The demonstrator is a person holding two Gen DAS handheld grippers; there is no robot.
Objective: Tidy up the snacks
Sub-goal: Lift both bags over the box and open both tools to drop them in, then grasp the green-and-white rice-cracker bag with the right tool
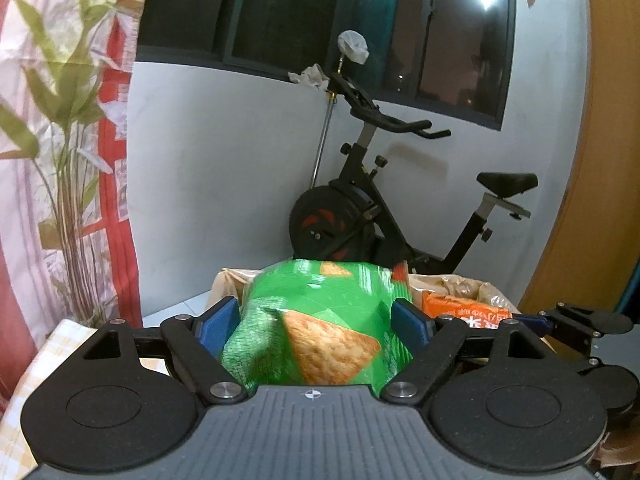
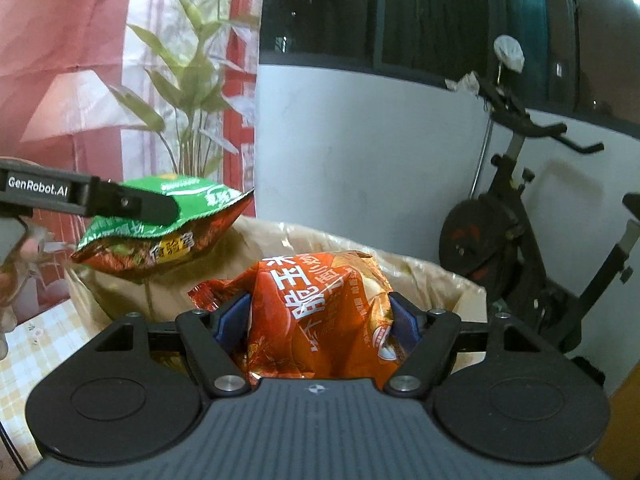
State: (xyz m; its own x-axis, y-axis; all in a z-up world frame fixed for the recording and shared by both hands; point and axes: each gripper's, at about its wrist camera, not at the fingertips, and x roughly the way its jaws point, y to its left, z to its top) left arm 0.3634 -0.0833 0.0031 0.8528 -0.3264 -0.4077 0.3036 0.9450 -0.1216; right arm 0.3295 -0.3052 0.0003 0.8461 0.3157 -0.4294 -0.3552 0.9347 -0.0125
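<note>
My left gripper is shut on a green snack bag with a cracker picture, held above the near rim of a brown paper-lined box. In the right wrist view the left gripper comes in from the left with the green bag over the box's left rim. My right gripper is shut on an orange snack bag, held over the box. The orange bag and the right gripper also show at the right of the left wrist view.
An exercise bike stands behind the box by the white wall, also in the right wrist view. A red and white curtain with leaf print hangs at the left. A checked yellow tablecloth lies under the box.
</note>
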